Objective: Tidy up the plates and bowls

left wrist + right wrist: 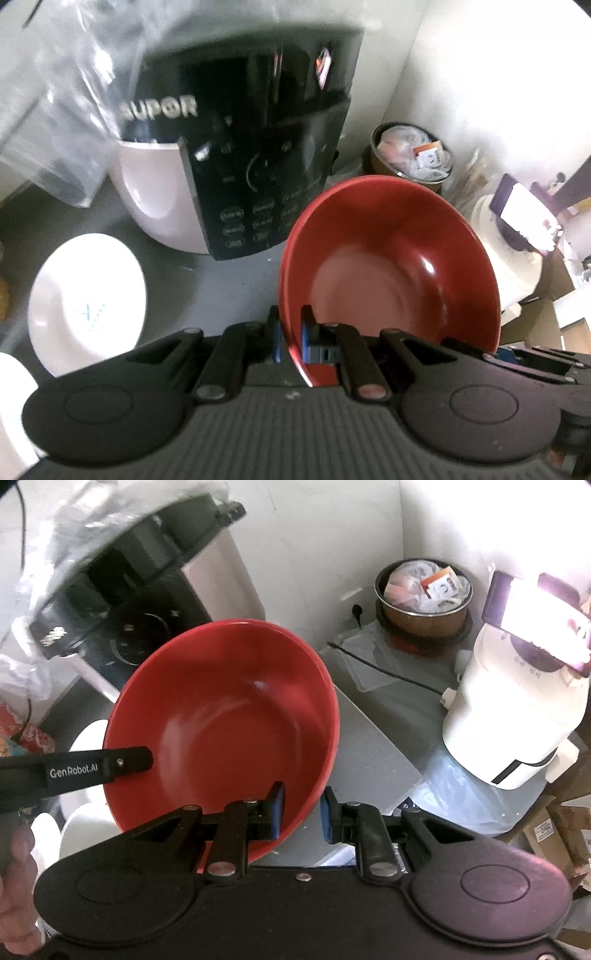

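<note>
Red fills the left wrist view: the red bowl [391, 273] stands tilted on its edge, its hollow facing me, and my left fingers [291, 334] are clamped on its near rim — one blue pad outside the wall, one inside. Behind it rises the rice cooker [236, 158], white body with a black control panel, draped at its left by a clear plastic bag [62, 110]. On the grey tabletop [207, 280] to the left lies a white plate [88, 299], apart from the bowl. Further back sits a metal pot [412, 155] stuffed with packets, and a white appliance [509, 251] stands at the right.

From the right wrist view the red bowl [225, 723] hangs in front of the rice cooker [125, 602], above the tabletop [373, 746]. My right fingers [301, 808] stand apart — the left pad lies over the bowl's inside, the right pad outside the rim, a gap showing on that side, so they straddle the rim without pinching it. The left gripper's finger [99, 766] reaches in from the left and overlaps the bowl's far rim. White dishes [81, 827] are stacked below the bowl at the left. The metal pot [424, 598] and white appliance [517, 709] sit at the right, a black cable [384, 672] running between them.
</note>
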The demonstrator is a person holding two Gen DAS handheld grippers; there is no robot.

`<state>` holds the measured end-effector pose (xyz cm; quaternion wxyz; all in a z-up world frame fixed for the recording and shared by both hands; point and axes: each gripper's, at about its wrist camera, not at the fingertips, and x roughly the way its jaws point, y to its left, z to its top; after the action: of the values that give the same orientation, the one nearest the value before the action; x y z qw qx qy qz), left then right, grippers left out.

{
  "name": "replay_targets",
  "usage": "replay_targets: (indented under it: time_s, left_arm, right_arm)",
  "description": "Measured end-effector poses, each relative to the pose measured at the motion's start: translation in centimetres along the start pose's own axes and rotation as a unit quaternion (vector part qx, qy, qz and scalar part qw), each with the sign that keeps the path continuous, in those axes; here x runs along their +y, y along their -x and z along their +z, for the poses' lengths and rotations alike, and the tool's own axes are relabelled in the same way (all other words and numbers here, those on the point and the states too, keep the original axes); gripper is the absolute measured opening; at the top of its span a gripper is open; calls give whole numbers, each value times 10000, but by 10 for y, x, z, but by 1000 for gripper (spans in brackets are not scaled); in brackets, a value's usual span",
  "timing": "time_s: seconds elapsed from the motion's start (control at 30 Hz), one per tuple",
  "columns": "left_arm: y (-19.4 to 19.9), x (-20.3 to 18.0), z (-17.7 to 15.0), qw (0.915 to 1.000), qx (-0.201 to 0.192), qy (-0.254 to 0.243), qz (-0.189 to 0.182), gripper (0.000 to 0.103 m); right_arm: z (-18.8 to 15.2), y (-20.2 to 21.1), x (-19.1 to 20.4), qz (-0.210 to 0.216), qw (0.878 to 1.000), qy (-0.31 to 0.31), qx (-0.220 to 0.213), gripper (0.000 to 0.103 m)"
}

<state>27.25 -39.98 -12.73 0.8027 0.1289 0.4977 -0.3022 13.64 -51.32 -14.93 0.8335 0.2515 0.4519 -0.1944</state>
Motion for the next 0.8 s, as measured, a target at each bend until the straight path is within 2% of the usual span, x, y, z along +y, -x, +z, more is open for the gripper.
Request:
replay_targets:
  time_s: [0.2, 0.37, 0.8]
  left_arm:
    - [42, 11, -3, 9996, -287, 32, 26, 9]
    - [65, 27, -13, 9989, -430, 177, 10, 9]
    - [79, 80, -52, 9976, -267, 629, 94, 9]
  right_arm:
    - [-4, 33, 21, 42, 9995, 211, -235, 20]
    - [-10, 48, 35, 179, 9993, 193, -256, 20]
    - [-32, 50, 73, 258, 9982, 537, -81, 20]
